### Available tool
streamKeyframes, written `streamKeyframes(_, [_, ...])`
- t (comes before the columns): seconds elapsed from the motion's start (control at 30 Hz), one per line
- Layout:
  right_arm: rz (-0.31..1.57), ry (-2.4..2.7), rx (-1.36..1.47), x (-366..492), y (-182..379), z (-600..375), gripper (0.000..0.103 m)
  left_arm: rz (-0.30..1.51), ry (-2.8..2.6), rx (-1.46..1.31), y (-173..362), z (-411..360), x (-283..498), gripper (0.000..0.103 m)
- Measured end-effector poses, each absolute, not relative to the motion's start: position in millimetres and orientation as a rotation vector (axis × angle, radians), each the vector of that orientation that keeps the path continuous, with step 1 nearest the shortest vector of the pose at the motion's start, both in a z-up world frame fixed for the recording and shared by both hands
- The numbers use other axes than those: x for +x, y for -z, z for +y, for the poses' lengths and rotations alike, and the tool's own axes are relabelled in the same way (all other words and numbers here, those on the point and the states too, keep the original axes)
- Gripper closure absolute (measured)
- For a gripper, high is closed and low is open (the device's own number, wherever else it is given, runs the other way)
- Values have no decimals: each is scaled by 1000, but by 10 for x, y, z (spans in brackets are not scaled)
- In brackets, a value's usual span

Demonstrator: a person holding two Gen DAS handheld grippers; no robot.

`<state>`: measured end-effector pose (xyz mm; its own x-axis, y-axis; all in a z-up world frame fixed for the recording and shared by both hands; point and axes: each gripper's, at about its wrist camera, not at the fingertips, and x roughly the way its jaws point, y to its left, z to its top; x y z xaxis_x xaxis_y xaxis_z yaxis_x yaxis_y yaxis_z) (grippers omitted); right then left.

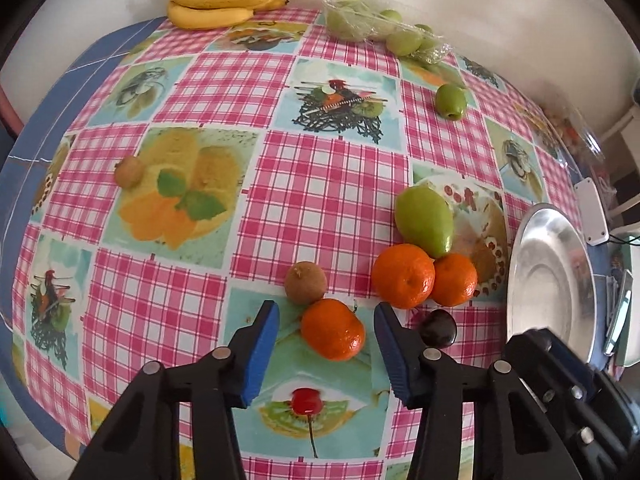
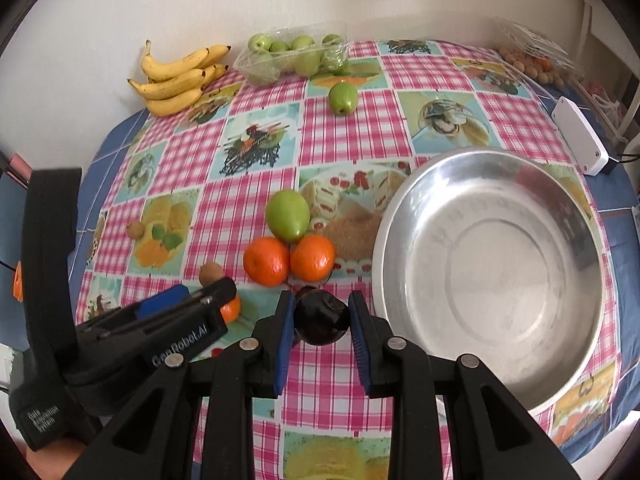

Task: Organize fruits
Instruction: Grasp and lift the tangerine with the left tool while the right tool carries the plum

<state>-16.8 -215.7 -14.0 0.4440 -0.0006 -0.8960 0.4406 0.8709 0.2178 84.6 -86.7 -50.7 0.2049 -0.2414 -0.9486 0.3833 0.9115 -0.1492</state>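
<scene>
- My right gripper (image 2: 320, 322) is clamped on a dark plum (image 2: 320, 320), both blue pads pressed against its sides, just beside the near rim of the steel bowl (image 2: 492, 264).
- My left gripper (image 1: 326, 322) has its jaws apart around a mandarin (image 1: 333, 329) that lies on the tablecloth (image 1: 328, 184); I see a gap on each side, so the pads do not press it.
- A small brown fruit (image 1: 305, 282) sits touching that mandarin on its far side.
- Just beyond, two more mandarins (image 2: 289, 260) lie side by side with a large green fruit (image 2: 288, 216) resting against both.
- Another small brown fruit (image 2: 135, 229) lies well apart to the left.
- A single green apple (image 2: 343, 98) stands near the far edge, just before a clear tray of green apples (image 2: 292, 58).
- A bunch of bananas (image 2: 178, 80) lies at the far left against the wall.
- A white box (image 2: 580, 136) lies beyond the bowl to the right.
</scene>
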Motion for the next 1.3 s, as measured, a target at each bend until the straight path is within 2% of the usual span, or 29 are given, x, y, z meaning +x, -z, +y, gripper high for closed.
streamKeyframes(0.1, [1079, 285, 463, -150, 124, -2174, 75, 1317, 432, 121, 553, -874, 870, 50])
streamKeyframes(0.17, [1076, 285, 464, -136, 114, -2179, 75, 1332, 431, 119, 587, -877, 880, 54])
streamKeyframes(0.23, [1075, 285, 466, -136, 112, -2184, 75, 1340, 431, 118, 606, -883, 878, 66])
streamKeyframes(0.77, [1079, 298, 502, -193, 139, -2342, 75, 1251, 449, 81, 263, -904, 756, 67])
streamKeyframes(1.3, [1103, 590, 645, -876, 342, -3284, 74, 1182, 715, 189, 102, -1751, 148, 67])
